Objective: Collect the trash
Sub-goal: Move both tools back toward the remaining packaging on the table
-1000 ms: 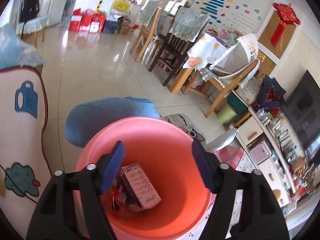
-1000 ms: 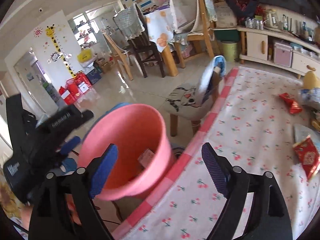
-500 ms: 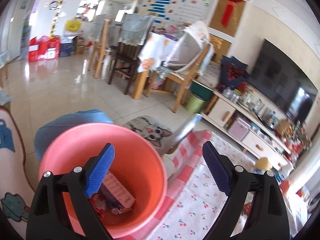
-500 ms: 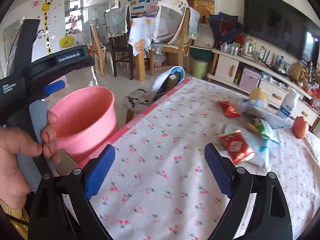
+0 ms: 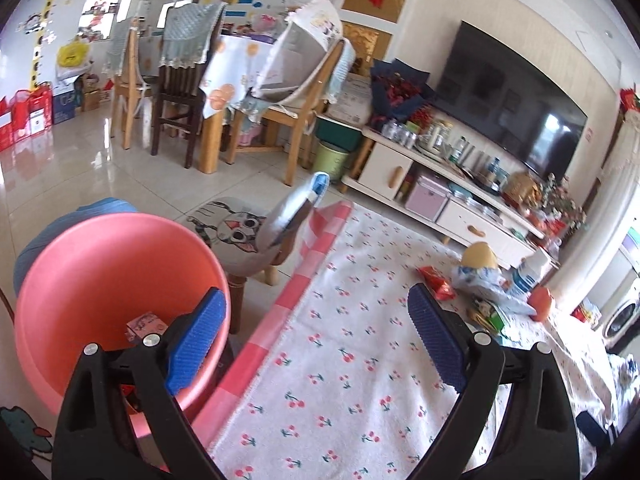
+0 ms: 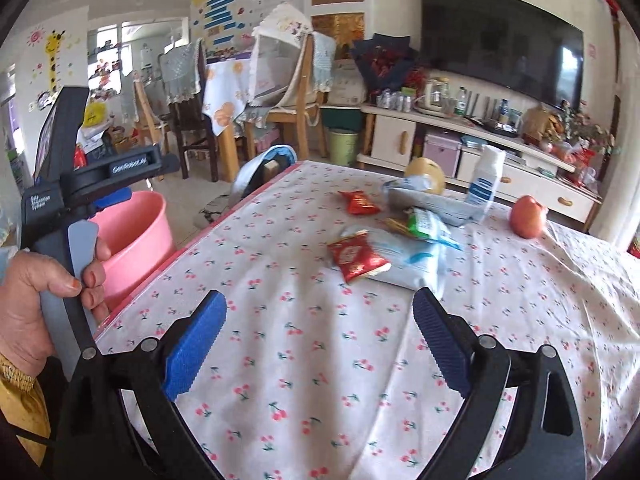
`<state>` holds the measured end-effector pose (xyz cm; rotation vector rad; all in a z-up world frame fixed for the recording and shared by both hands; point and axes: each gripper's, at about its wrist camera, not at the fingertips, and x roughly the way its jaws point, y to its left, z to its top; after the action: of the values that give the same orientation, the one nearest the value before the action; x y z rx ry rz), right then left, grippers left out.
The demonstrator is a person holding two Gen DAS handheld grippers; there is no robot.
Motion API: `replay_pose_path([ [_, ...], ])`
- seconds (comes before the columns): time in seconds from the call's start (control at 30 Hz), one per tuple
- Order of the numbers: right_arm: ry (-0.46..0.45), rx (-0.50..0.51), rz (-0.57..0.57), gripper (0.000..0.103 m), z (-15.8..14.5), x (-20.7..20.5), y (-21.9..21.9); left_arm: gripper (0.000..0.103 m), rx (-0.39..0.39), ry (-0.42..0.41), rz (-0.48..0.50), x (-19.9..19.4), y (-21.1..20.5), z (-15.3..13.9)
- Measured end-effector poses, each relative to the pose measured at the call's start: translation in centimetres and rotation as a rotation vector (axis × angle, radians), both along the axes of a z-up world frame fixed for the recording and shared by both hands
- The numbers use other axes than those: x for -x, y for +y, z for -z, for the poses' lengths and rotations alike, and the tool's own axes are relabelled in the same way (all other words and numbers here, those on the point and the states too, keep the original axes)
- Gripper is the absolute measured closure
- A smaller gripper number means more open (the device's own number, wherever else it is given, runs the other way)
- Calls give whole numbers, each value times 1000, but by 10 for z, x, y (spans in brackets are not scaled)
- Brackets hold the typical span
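Observation:
A pink bucket (image 5: 100,272) stands left of the table with a small pink carton (image 5: 146,322) inside it. My left gripper (image 5: 316,292) hangs open over the table's pink-checked edge, one finger in front of the bucket, nothing between its fingers. My right gripper (image 6: 319,294) is above the cherry-print tablecloth (image 6: 304,360), its jaws opening and empty. Ahead of it lie a red snack packet (image 6: 357,258) on a pale blue pack (image 6: 416,256), a green-white wrapper (image 6: 426,224), another red packet (image 6: 359,202), a white bottle (image 6: 484,184) and an orange-red fruit (image 6: 528,216).
A person's hand (image 6: 36,292) grips the left gripper's handle at the left of the right wrist view. A cat-print stool (image 5: 236,232) stands beside the bucket at the table's corner. Behind are wooden chairs (image 5: 304,136), a green bin (image 5: 332,160) and a cluttered TV cabinet (image 6: 460,140).
Both views have swung right, from the bucket onto the table. The left jaws stand wider than before. The bucket has slid to the left of both views, and the trash pile has come nearer.

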<state>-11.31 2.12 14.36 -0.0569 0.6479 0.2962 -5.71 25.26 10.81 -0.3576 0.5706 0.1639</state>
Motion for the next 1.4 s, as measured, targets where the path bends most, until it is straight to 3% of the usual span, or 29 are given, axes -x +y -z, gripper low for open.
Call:
replay_pose_path([
  [0.3,-38,-48,79,9,-5,5,-49,9,-114,8,97,-3,-45,6],
  [0.67,-119,46,131,9,-5,3,-78,9,-262,22,204,-7,-95,14],
  [0.93,-80,-72,204,9,-7,-11,-113,9,-330,36,314,-13,-136,19],
  [1.17,-9,-145,245,9,-1,-24,-138,9,-258,69,377,-31,-158,28],
  [1.4,49,-202,309,9,7,-36,-166,9,-246,69,424,-64,-192,30],
])
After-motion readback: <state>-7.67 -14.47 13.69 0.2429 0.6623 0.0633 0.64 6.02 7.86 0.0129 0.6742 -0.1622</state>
